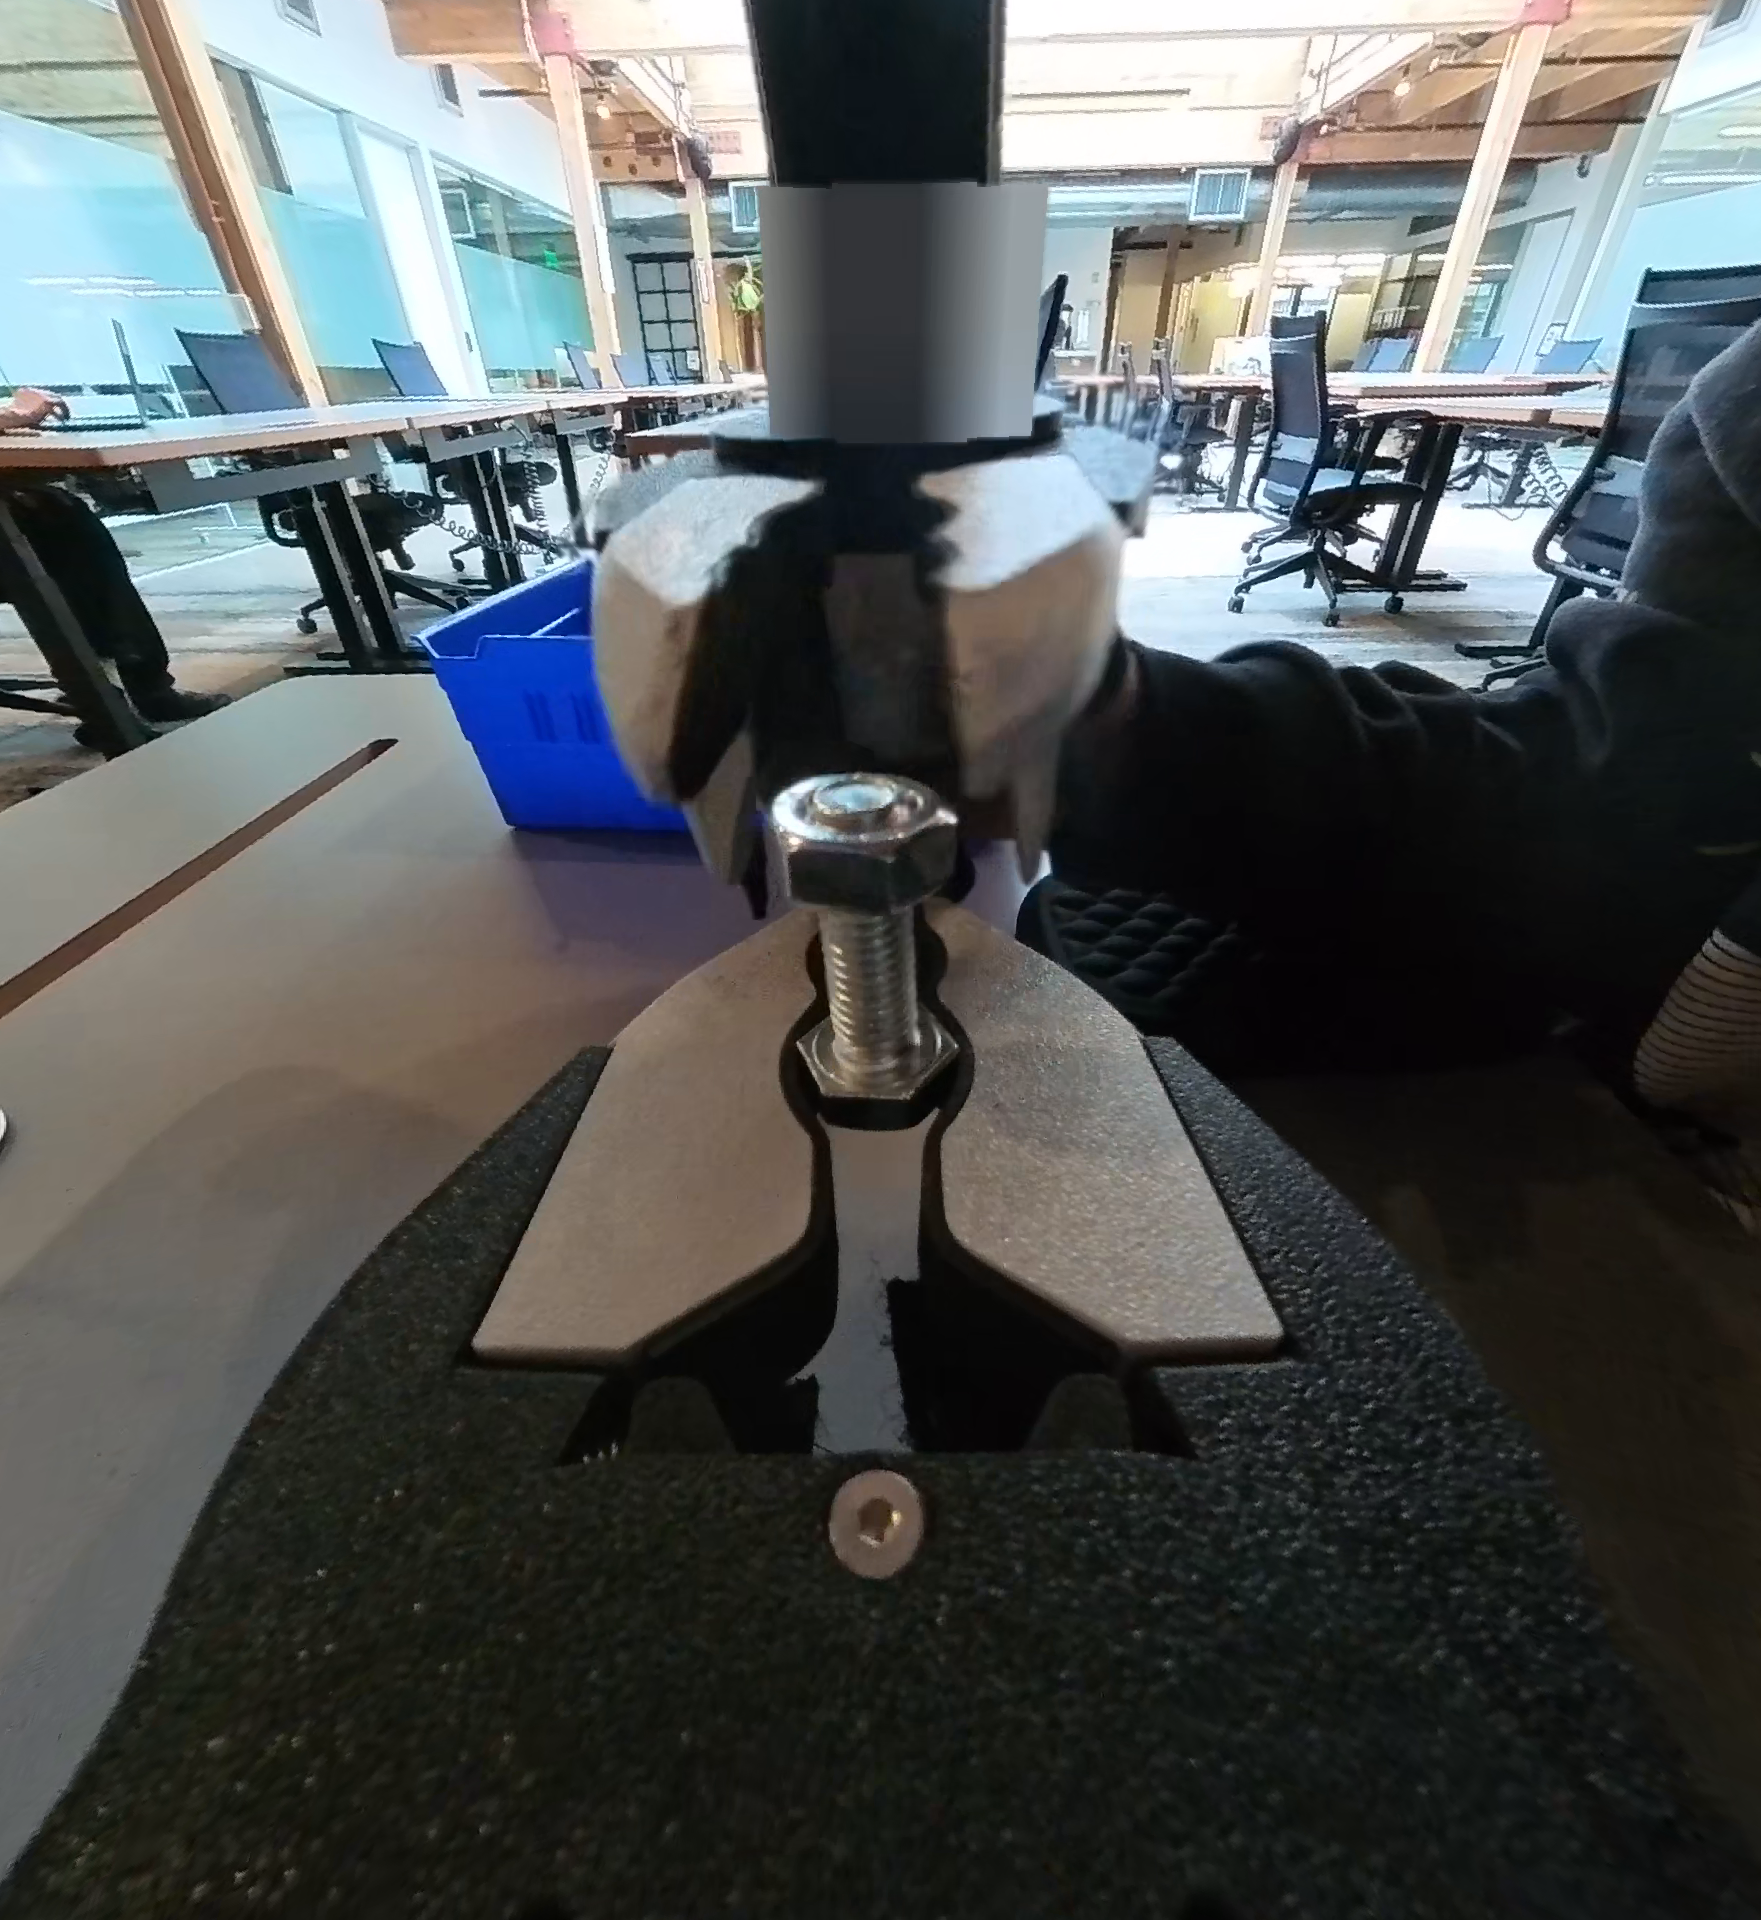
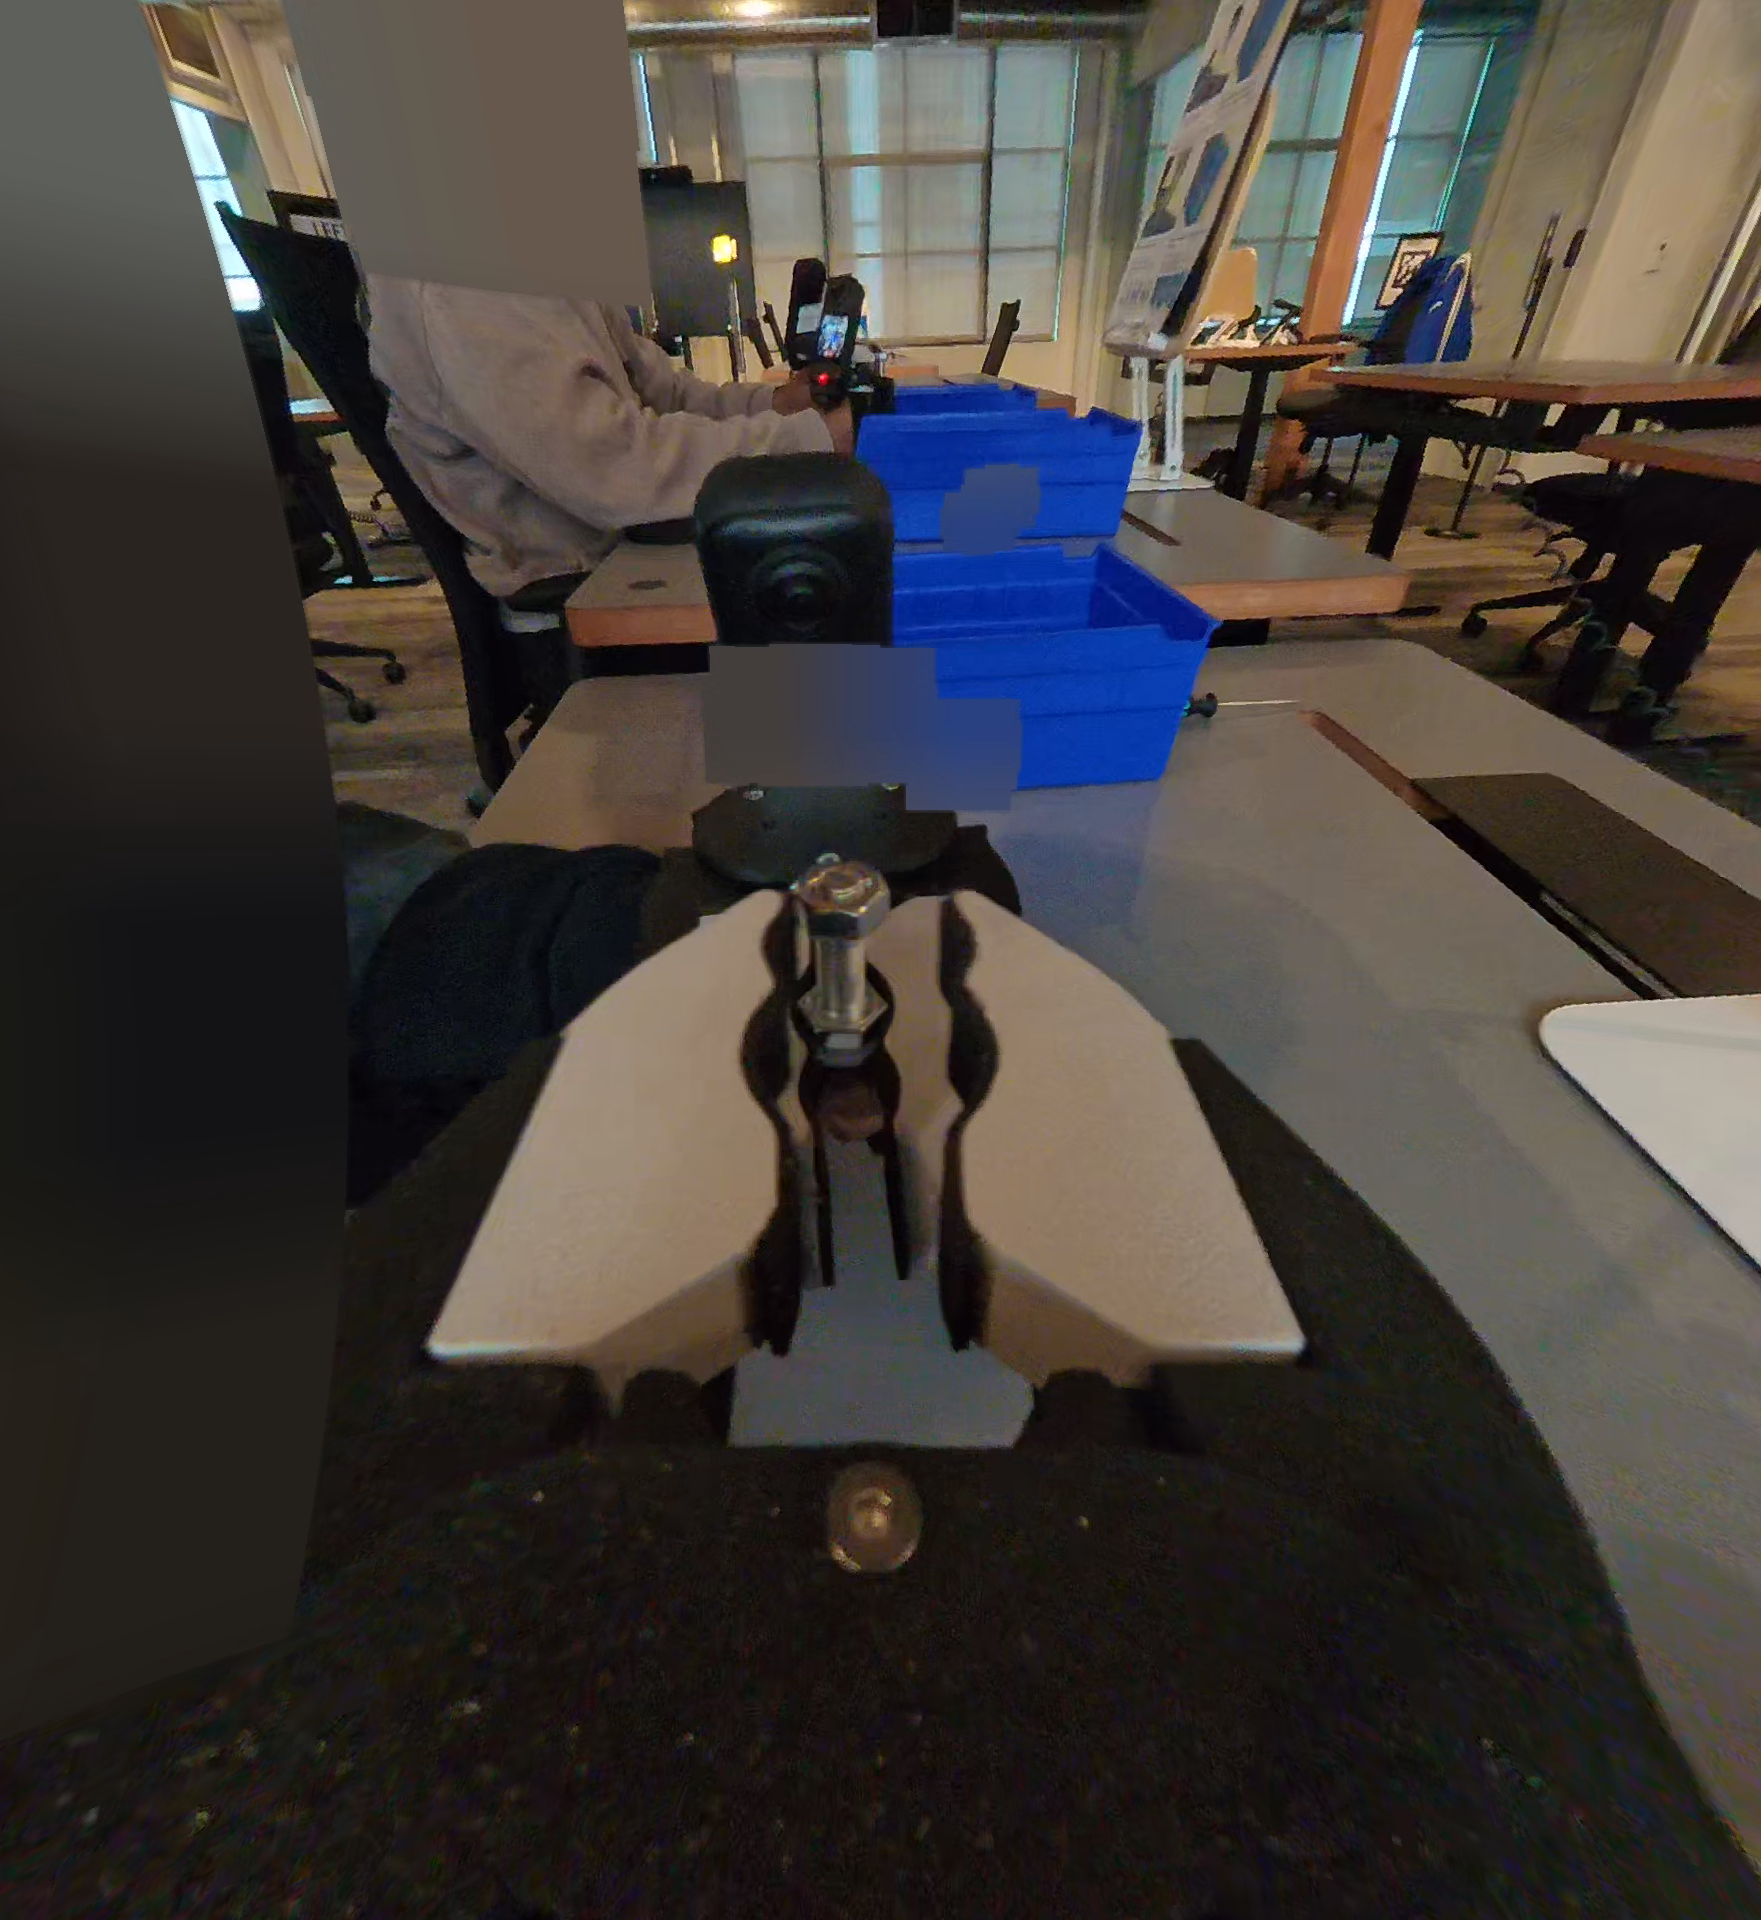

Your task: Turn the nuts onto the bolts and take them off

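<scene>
Standing between both grippers' jaws, bolt (image 1: 871, 987) carries nut (image 1: 868, 840).

Rt gripper (image 2: 840, 1039) jaws round bolt (image 2: 838, 971) w/ nut (image 2: 841, 902).

There is one bolt (image 1: 871, 971) with one nut (image 1: 868, 844) on it. There are two grippers, the left gripper (image 1: 874, 971) and the right gripper (image 2: 843, 1003). Two blue bins (image 2: 1084, 665) sit on the tables. One white tray (image 2: 1707, 1122) lies nearby.
</scene>
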`<state>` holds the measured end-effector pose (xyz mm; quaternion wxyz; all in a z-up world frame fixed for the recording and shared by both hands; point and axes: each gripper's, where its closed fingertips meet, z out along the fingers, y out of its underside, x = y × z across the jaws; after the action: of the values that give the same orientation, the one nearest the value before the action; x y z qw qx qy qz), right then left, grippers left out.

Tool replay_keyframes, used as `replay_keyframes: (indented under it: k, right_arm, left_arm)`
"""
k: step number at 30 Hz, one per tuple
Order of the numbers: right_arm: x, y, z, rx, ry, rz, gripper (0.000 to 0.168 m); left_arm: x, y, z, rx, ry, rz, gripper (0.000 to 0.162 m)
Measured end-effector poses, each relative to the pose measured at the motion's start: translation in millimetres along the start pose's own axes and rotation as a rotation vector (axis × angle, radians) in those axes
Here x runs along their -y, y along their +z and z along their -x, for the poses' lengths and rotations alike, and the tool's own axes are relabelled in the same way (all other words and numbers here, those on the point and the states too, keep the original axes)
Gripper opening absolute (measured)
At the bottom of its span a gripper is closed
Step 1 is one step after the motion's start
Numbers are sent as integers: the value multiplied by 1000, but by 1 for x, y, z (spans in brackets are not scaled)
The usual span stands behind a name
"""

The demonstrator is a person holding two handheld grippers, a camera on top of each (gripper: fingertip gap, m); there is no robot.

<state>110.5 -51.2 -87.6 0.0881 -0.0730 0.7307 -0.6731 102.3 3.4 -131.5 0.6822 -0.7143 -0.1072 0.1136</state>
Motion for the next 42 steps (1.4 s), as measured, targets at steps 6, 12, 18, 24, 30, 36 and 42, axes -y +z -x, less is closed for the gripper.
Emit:
replay_keyframes:
  k: [6, 12, 18, 24, 30, 36, 42]
  right_arm:
    - [-4, 4, 1, -11, -21, 28, 22]
    - [4, -7, -4, -18, -7, -21, 9]
    - [-2, 7, 1, -17, -14, 19, 35]
    - [5, -9, -5, -37, -17, -27, 0]
    - [0, 4, 2, -6, -11, 12, 34]
    - [0, -2, -5, -39, -15, 9, 8]
    - [3, -3, 0, -13, -20, -8, 21]
  left_arm:
    - [1, 0, 0, 0, -3, -2, 13]
    - [1, 0, 0, -1, 1, -3, 12]
    - [0, 0, -1, -2, 3, 2, 11]
    - [0, 0, -1, -4, 3, 0, 12]
    - [0, 0, -1, -4, 2, 2, 13]
    - [1, -1, 0, -4, -3, -5, 13]
    - [0, 1, -2, -8, 2, 3, 13]
